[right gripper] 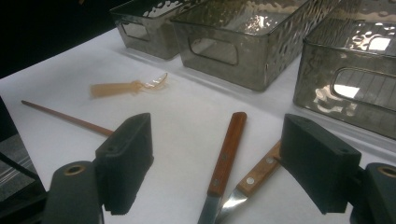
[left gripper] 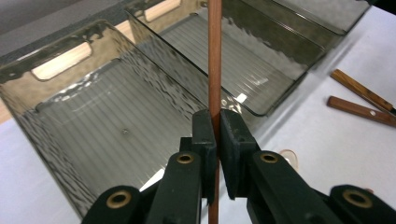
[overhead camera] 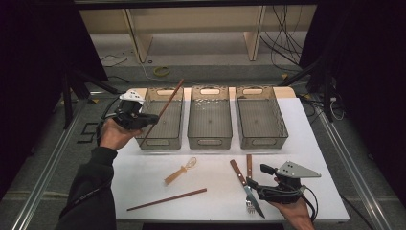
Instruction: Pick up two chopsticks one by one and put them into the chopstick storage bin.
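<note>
Two grippers are at work over a white table (overhead camera: 143, 165). The left gripper (overhead camera: 140, 120) has its jaws closed tight on a reddish-brown chopstick (overhead camera: 163, 111), pinching it low on its length; in the left gripper view the stick (left gripper: 214, 60) rises straight up between the two black pads (left gripper: 206, 135) and runs on below them. From the high view, the held chopstick slants up and away to the right, raised above the left bin (overhead camera: 163, 117), with its lower end near the bin's front corner. That bin is the first of three clear grey plastic bins in a row at the far side of the table; the middle bin (overhead camera: 209, 117) and the right bin (overhead camera: 261, 117) sit just beside it.

The right gripper (overhead camera: 258, 187) rests low near the front edge with its jaws standing wide apart and nothing between them. Its jaws frame a wooden-handled knife (right gripper: 224, 158) and a wooden-handled fork (right gripper: 254, 175) that lie side by side on the table, the knife's handle nearer the middle.

A second chopstick (overhead camera: 166, 200) lies flat near the front edge, well apart from the held one. Between it and the bins lies a small whisk (overhead camera: 182, 171) with a pale handle.
</note>
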`<state>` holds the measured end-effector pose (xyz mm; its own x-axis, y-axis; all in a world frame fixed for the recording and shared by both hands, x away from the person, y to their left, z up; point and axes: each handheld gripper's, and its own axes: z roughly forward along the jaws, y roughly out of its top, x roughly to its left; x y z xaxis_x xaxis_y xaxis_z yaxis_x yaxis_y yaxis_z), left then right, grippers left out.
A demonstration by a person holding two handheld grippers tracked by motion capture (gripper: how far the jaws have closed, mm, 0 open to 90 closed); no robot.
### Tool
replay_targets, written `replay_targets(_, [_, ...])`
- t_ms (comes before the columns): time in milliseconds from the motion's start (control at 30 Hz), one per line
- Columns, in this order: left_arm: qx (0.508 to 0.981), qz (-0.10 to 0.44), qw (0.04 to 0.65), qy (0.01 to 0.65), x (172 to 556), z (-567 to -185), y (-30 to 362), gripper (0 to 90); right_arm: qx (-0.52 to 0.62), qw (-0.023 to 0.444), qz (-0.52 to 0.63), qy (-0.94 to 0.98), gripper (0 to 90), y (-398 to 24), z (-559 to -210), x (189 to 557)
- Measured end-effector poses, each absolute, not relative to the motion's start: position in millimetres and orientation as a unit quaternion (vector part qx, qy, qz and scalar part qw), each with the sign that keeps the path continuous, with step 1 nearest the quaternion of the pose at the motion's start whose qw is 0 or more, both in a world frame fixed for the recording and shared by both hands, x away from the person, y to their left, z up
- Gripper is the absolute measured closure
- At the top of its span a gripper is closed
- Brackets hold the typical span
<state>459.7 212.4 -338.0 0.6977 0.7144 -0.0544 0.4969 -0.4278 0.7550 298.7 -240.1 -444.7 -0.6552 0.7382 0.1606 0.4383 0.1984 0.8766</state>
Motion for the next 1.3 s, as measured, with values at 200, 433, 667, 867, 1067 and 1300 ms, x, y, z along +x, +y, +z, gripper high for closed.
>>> replay_targets(200, [0.828,0.153,0.386,0.376,475,-334,215,84.5,0.388,0.15,0.501,0.759,26.6,-240,-445,299])
replay_targets(433, [0.82,0.165,0.379,0.395,495,-343,217,84.6,0.386,0.149,0.5,0.76,26.6,-240,-445,299])
replay_targets(667, [0.815,0.167,0.37,0.412,511,-354,218,84.5,0.386,0.148,0.5,0.761,26.6,-240,-445,299])
replay_targets(867, [0.81,0.17,0.36,0.43,519,-367,224,84.5,0.385,0.146,0.499,0.762,26.6,-239,-446,299])
replay_targets(1067, [0.807,0.171,0.356,0.439,521,-377,229,84.5,0.386,0.145,0.5,0.761,26.6,-239,-446,299])
replay_targets(1300, [0.81,0.166,0.348,0.442,523,-387,228,84.5,0.386,0.145,0.499,0.762,26.6,-239,-446,299])
